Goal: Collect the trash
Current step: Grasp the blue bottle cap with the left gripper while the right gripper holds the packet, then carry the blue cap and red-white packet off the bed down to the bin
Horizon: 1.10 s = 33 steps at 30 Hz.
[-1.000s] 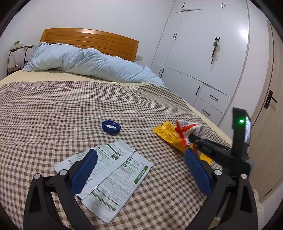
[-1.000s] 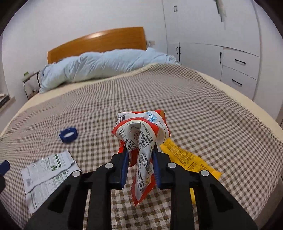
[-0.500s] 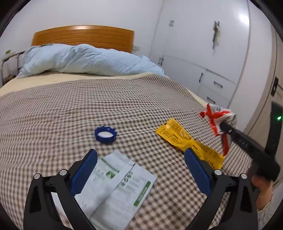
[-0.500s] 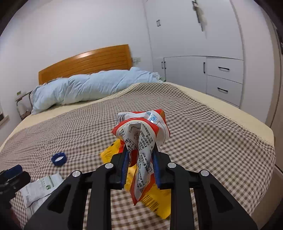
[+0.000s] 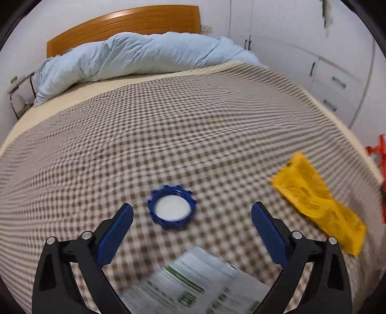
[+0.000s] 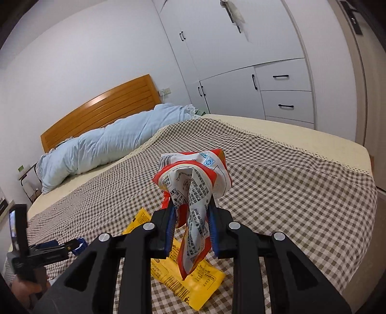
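A blue bottle cap (image 5: 171, 209) lies upside down on the checked bedspread (image 5: 168, 135), between the tips of my left gripper (image 5: 192, 216). Its jaws are closing and stand wide apart, clear of the cap. A white and green printed leaflet (image 5: 193, 287) lies just below the cap. A yellow wrapper (image 5: 316, 203) lies flat to the right. My right gripper (image 6: 190, 217) is shut on a crumpled red and white snack wrapper (image 6: 193, 178), held above the yellow wrapper (image 6: 193, 282). The left gripper (image 6: 55, 248) and the cap's edge show at the far left of the right wrist view.
A light blue duvet (image 5: 144, 55) is bunched against the wooden headboard (image 5: 125, 21). White wardrobes and drawers (image 6: 265, 84) stand beyond the bed's right edge. A small side rack (image 5: 19, 96) stands at the far left. A hand (image 6: 26, 287) holds the left gripper.
My left gripper has swung forward and tilted down, from over the leaflet to around the blue cap. The right gripper has drawn back to the right with the red wrapper still in it.
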Available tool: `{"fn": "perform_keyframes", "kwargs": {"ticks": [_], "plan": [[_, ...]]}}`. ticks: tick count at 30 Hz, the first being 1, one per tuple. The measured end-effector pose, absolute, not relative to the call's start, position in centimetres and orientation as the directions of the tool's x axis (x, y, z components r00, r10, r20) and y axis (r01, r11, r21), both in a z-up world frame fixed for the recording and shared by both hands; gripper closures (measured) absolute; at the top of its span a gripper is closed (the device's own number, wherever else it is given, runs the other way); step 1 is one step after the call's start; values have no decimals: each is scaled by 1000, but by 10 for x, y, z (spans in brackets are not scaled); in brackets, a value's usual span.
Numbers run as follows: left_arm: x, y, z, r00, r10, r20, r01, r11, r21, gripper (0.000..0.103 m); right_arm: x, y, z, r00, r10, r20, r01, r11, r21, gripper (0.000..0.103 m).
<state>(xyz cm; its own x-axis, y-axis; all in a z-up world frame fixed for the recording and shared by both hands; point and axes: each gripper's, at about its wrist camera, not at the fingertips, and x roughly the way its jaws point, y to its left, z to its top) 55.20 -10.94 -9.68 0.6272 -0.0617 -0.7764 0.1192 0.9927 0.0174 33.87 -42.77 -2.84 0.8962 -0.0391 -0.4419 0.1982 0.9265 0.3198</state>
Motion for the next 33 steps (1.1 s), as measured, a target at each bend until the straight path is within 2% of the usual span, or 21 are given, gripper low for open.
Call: {"fn": "perform_keyframes", "kwargs": {"ticks": [12,14,17,20,24,26,33], "plan": [[585,-100,-123,522,-17,-853,14,1000,-11,16,334,-443,-30,893,-36,-449,222,902,370,79],[585,-98,-127,515,0,-857,1,1000,0,20,332,-445,-29,893,-37,-448,223,901,372,79],[585,-96,-130,509,2,-861,-6,1000,-2,35,332,-447,-30,892,-25,-452,218,898,381,79],[584,-94,-132,505,1,-863,-8,1000,-4,46,336,-448,-31,887,-10,-461,212,897,388,79],[581,-88,-132,500,-8,-866,4,1000,-7,47,338,-446,-29,888,-6,-460,208,897,390,79],[578,-92,-130,498,3,-867,10,1000,10,51,339,-445,-30,888,-3,-459,204,898,390,79],[566,-86,-125,508,-25,-861,9,1000,-24,51,341,-444,-30,891,15,-455,184,902,390,79]]}}
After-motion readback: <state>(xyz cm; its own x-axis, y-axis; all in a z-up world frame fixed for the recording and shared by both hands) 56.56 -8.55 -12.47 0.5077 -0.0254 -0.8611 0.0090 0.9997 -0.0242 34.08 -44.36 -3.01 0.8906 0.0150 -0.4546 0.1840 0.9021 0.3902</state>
